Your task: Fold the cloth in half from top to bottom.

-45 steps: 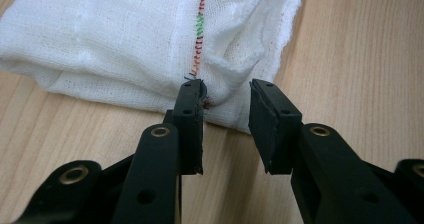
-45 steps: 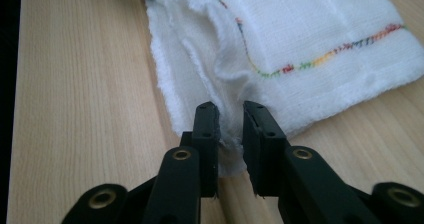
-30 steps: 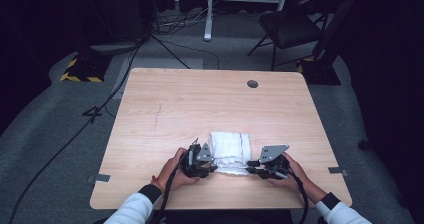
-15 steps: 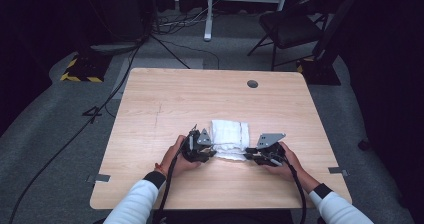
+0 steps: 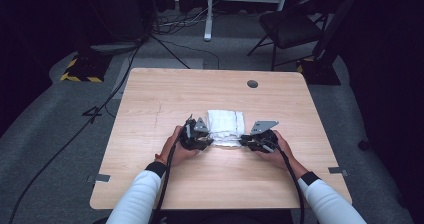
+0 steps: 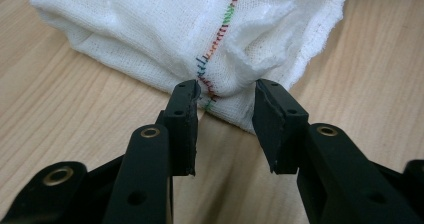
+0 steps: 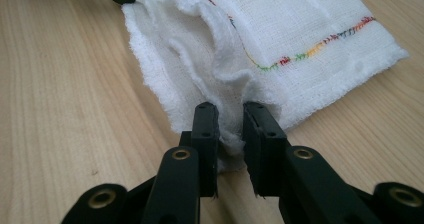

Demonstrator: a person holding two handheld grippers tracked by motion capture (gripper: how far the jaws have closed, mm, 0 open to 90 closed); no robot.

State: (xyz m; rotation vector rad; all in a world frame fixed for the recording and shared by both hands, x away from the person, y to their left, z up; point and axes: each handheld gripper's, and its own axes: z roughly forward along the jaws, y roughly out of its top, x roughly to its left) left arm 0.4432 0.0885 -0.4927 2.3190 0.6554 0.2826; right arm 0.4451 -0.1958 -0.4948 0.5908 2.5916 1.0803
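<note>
High view: cloth (image 5: 226,127) mid-bench (image 5: 165,96), between our grippers; left gripper (image 6: 225,119) view: spread, jaws have just been opening, fold between, unpinched; right gripper (image 7: 230,134) view: pinching cloth edge; we'd re-grip left w/ all layers before folding.

A: Where is the cloth (image 5: 226,127) in the high view?

B: A little below the middle of the frame, on the table (image 5: 165,99). It lies in the lower half of the tabletop, closer to the lower edge.

A: And the two grippers?

B: The left gripper (image 5: 205,142) is at the lower left corner of the cloth, the right gripper (image 5: 245,141) at its lower right corner. The cloth is between them.

A: What is above the table in the frame?

B: A chair (image 5: 290,26) at the upper right, on the floor behind the table. Cables (image 5: 172,29) lie on the floor at the upper left.
</note>
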